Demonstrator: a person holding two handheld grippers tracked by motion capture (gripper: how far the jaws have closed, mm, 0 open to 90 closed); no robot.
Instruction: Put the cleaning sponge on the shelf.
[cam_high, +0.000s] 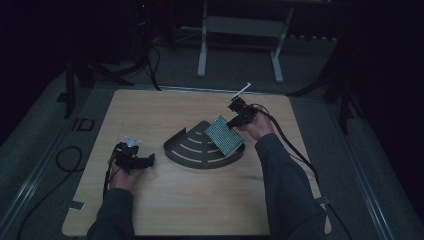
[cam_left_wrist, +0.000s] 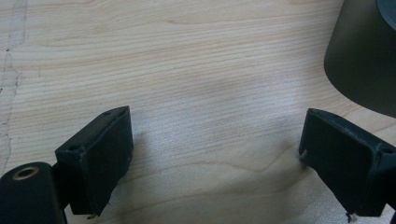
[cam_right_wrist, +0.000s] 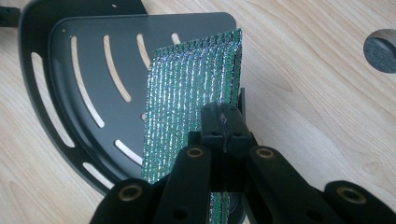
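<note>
A black quarter-round tray (cam_high: 187, 149) with curved slots lies at the table's middle. My right gripper (cam_high: 234, 121) is shut on a shiny green-silver padded pouch (cam_high: 224, 135), which hangs tilted over the tray's right part. In the right gripper view the jaws (cam_right_wrist: 223, 122) pinch the pouch (cam_right_wrist: 187, 93) at its edge above the slotted tray (cam_right_wrist: 60, 93). My left gripper (cam_high: 150, 160) rests low over the bare wood to the left of the tray, open with nothing between its pads (cam_left_wrist: 100, 154). The tray's dark wall (cam_left_wrist: 362, 60) shows at the upper right of the left gripper view.
The wooden table (cam_high: 165, 200) has rounded corners and a round cable hole (cam_right_wrist: 380, 49) near my right gripper. Cables trail from both grippers. A white frame stand (cam_high: 240, 30) is on the floor beyond the table.
</note>
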